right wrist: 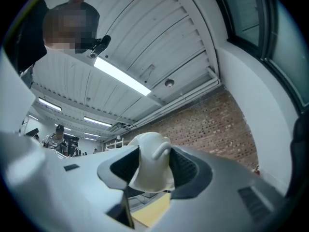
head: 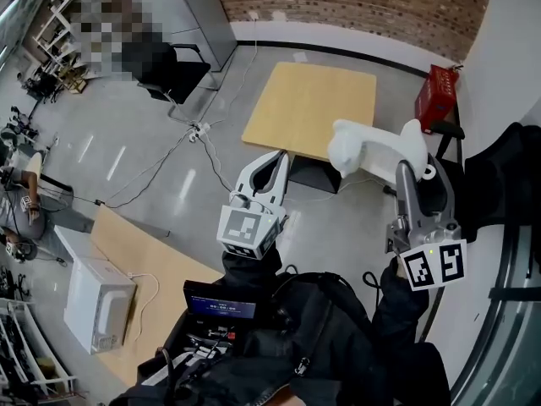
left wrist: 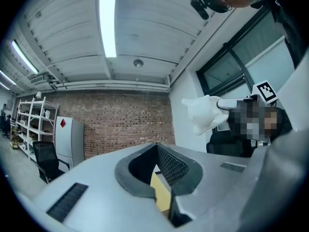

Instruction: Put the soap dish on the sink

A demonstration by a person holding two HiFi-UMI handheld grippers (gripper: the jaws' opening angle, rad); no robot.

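Two hand-held grey plastic grippers are raised over a smooth grey concrete floor [head: 135,155], seen from the head view. At eight o'clock in that view, a boxy white microwave [head: 98,304] sits on a pale wood-grain worktop [head: 161,269].

Near the centre is the left gripper [head: 281,156], which carries a white cube with black square markers [head: 251,229]. Its two curved fingers bow outward and meet at the tips, so the jaws are pressed together with nothing between them. In the left gripper view the dark, ribbed pads [left wrist: 171,166] converge to a point.

At one o'clock from this gripper stands a square table with a flat, light-yellow wooden top [head: 311,106]. Behind it runs a rough red-brick wall [head: 355,2].

Further right, the white soap dish [head: 365,148], a smooth piece with rounded, bulbous lobes, is up in the air. It is pinched in the right gripper [head: 406,169] and sticks out of the jaws toward ten o'clock, past the table's four-o'clock corner. The right gripper view shows its pale, curved body filling the gap between the textured black pads [right wrist: 187,167], with both pads touching it and a small hooked knob on its upper side. A second marker cube [head: 434,266] sits at six o'clock from the jaws.

A red slatted plastic crate [head: 437,97] stands at one o'clock from the dish, against the white wall.
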